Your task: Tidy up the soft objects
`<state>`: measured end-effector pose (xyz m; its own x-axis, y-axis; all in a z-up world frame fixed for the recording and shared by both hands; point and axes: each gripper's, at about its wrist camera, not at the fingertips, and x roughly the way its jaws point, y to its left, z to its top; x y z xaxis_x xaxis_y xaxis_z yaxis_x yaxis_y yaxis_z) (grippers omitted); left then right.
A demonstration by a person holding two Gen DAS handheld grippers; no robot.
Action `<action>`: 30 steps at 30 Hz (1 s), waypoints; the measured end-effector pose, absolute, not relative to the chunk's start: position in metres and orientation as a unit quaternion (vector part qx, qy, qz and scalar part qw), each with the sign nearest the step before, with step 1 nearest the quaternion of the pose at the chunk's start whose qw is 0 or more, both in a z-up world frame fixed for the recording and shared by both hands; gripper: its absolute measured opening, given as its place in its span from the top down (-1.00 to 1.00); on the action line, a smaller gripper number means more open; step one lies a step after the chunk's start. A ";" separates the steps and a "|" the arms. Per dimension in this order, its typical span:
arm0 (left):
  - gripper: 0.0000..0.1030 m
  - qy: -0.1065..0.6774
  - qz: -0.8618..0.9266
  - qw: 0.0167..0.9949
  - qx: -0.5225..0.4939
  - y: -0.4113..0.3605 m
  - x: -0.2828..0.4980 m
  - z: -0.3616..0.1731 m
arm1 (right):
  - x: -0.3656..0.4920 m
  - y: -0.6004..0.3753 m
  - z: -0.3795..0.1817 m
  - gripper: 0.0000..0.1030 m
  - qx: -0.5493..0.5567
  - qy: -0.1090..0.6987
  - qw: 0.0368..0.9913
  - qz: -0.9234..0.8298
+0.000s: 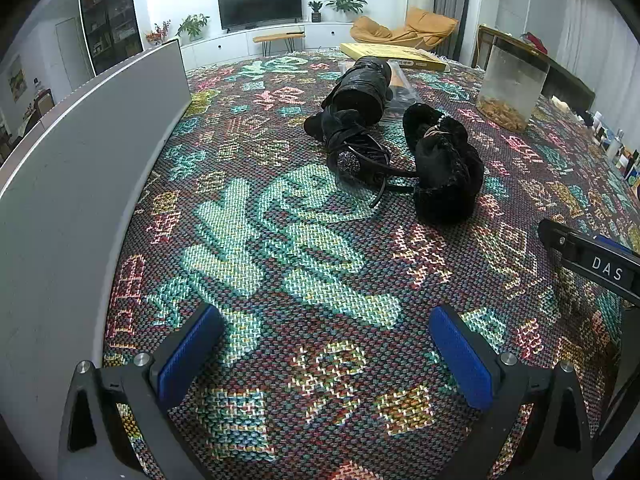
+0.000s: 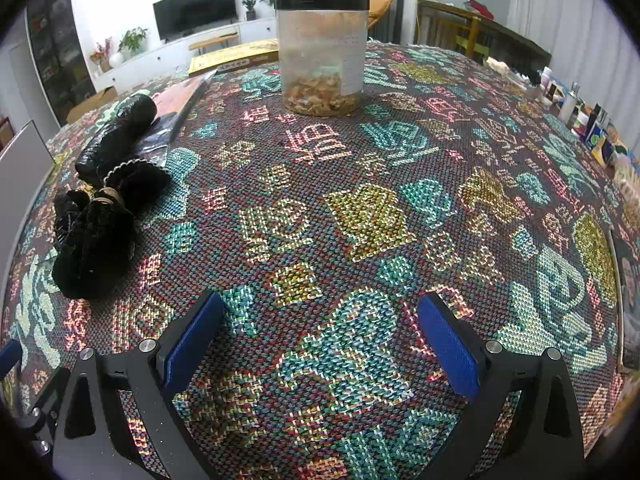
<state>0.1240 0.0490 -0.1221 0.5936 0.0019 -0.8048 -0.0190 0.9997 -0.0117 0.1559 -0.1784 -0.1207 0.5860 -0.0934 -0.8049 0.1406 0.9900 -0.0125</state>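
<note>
Both grippers hover with blue pads spread wide, gripping nothing: the left gripper (image 1: 326,350) and the right gripper (image 2: 320,344) sit low over the patterned woven cloth (image 2: 360,216). Ahead and slightly right of the left one lies a fuzzy black bundle (image 1: 442,168), touching a black headband (image 1: 360,160). Just beyond rests a black plastic roll (image 1: 362,92). Farther off, right, stands a clear jar (image 1: 512,88).
</note>
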 end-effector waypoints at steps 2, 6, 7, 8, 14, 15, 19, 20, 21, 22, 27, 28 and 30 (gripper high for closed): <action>-1.00 0.451 0.006 0.893 -0.010 0.049 0.124 -0.122 | 0.156 -0.179 -0.121 -0.93 0.026 0.450 0.890 -0.066; -1.00 0.451 0.006 0.893 -0.010 0.049 0.124 -0.122 | 0.156 -0.178 -0.121 -0.93 0.026 0.450 0.890 -0.066; -1.00 0.451 0.006 0.893 -0.010 0.049 0.124 -0.122 | 0.156 -0.178 -0.121 -0.93 0.026 0.450 0.890 -0.066; -1.00 0.451 0.006 0.893 -0.010 0.049 0.124 -0.122 | 0.156 -0.178 -0.121 -0.93 0.026 0.450 0.890 -0.066; -1.00 0.451 0.006 0.893 -0.010 0.049 0.124 -0.123 | 0.156 -0.178 -0.121 -0.93 0.029 0.450 0.891 -0.063; -1.00 0.451 0.006 0.893 -0.010 0.049 0.124 -0.123 | 0.155 -0.179 -0.121 -0.93 0.029 0.449 0.891 -0.059; -1.00 0.451 0.006 0.893 -0.010 0.049 0.124 -0.123 | 0.153 -0.182 -0.121 -0.93 0.023 0.450 0.892 -0.045; -1.00 0.451 0.006 0.893 -0.010 0.049 0.124 -0.123 | 0.154 -0.182 -0.121 -0.93 0.024 0.450 0.891 -0.044; -1.00 0.451 0.006 0.893 -0.010 0.049 0.124 -0.123 | 0.154 -0.181 -0.121 -0.93 0.023 0.451 0.891 -0.045; -1.00 0.450 0.006 0.893 -0.010 0.049 0.124 -0.123 | 0.154 -0.181 -0.122 -0.93 0.021 0.451 0.891 -0.046; -1.00 0.450 0.006 0.893 -0.010 0.049 0.124 -0.123 | 0.157 -0.181 -0.117 -0.92 0.024 0.473 0.880 -0.025; -1.00 0.450 0.006 0.893 -0.010 0.049 0.124 -0.123 | 0.158 -0.182 -0.113 -0.91 0.047 0.476 0.878 -0.009; -1.00 0.450 0.006 0.893 -0.010 0.049 0.124 -0.122 | 0.163 -0.184 -0.099 -0.91 0.142 0.469 0.869 0.066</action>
